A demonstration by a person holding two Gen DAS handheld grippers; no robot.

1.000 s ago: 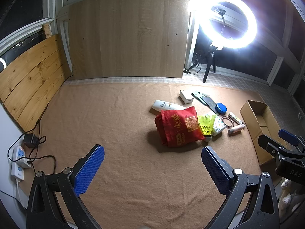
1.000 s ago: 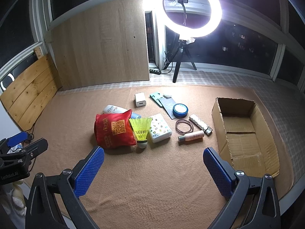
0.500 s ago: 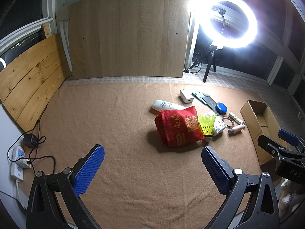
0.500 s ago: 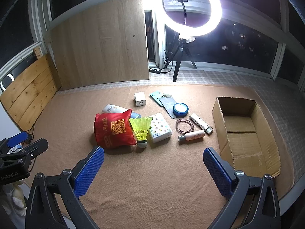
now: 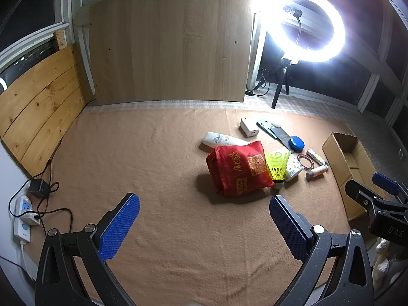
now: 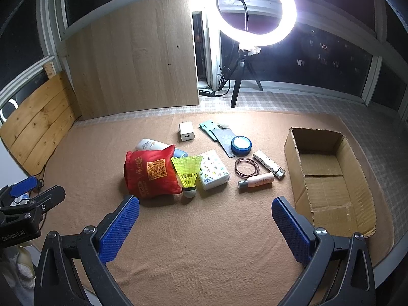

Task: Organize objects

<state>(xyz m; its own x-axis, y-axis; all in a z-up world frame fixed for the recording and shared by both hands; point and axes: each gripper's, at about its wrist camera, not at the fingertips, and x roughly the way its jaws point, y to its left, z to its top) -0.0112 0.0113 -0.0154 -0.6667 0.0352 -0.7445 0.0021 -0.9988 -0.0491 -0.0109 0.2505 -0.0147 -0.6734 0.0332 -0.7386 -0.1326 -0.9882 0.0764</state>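
left gripper (image 5: 204, 219): held wide apart, nothing gripped, above bare carpet short of the pile.
right gripper (image 6: 205, 218): jaws spread wide, nothing held, between pile and box.
shuttlecock (image 6: 188, 173): yellow, tilted, cork end toward the cameras, skirt flared away; leaned against red bag (image 6: 150, 172), touching tissue pack (image 6: 213, 169).
pink bottle (image 6: 256, 180): laid flat, long axis left-right, cap at left end, just beside cardboard box (image 6: 331, 178).
lighter (image 6: 269, 164): flat, long axis diagonal, near the box.
white tube (image 5: 224, 140): flat, partly hidden behind the bag.
hair tie (image 6: 246, 164), blue tin (image 6: 241, 145), charger (image 6: 186, 132): seen behind the pile.
box: open side up, right of all items.
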